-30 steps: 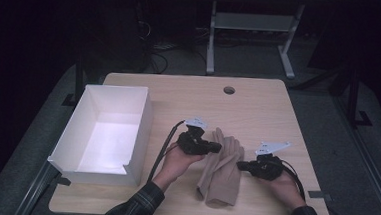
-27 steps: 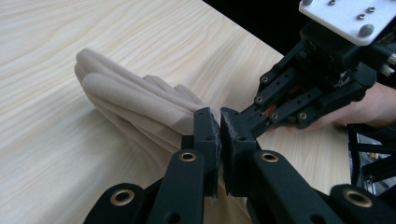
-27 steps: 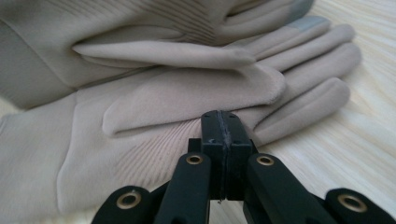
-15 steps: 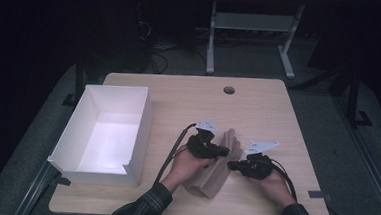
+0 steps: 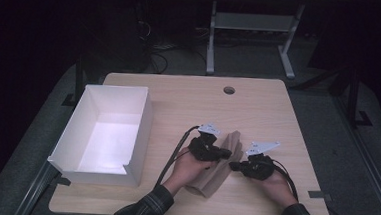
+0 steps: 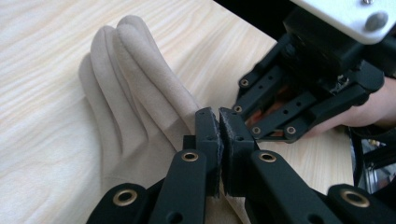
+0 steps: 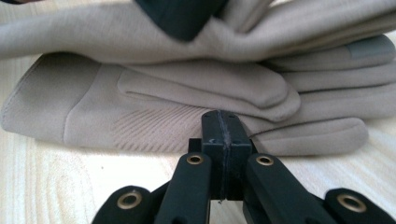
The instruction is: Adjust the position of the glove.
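Observation:
Two beige gloves lie stacked on the wooden table between my hands. My left gripper comes in from the left, shut on the upper glove, and its jaws pinch a fold at that glove's edge. In the right gripper view the upper glove hangs raised from the left gripper's black tip, above the lower glove. My right gripper is shut, pads together with nothing between them. Its tip sits at the lower glove's near edge, by the thumb.
An open white box stands at the table's left side. A round cable hole is near the far edge. Cables trail from both grippers toward the near edge. Bare wood lies beyond the gloves.
The two grippers have drawn closer together over the gloves. The gloves, spread out a second ago, are now bunched into a narrower stack.

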{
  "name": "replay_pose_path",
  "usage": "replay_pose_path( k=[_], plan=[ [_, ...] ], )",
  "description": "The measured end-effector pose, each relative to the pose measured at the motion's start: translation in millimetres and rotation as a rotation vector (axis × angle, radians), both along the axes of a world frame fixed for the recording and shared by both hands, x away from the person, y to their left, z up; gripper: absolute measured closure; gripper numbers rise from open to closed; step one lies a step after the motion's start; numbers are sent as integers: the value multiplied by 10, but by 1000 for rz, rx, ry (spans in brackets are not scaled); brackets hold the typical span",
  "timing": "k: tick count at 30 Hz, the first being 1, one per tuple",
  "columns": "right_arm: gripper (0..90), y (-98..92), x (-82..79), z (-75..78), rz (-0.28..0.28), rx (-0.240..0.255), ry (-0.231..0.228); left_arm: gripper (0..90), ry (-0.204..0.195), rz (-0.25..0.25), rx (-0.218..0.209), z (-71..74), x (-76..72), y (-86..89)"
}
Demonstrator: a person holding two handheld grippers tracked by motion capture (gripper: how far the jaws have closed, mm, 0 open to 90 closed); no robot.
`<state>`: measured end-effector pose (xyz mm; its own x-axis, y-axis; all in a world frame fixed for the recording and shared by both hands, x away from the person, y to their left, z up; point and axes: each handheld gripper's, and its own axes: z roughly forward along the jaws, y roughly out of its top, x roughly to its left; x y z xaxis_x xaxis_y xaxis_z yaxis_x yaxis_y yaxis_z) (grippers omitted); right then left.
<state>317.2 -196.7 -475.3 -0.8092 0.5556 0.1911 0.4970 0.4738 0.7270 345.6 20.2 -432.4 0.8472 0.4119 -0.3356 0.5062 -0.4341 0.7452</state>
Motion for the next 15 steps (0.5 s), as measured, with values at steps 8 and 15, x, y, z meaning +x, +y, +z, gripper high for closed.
replay_pose_path(
  k=[8,15],
  plan=[
    [863,-16,-8,3,-2,0,-10,852,23,10,-6,-55,6,-28],
    [795,-434,5,133,-113,3,-57,757,48,-41,2,-138,-25,-83]
  ],
)
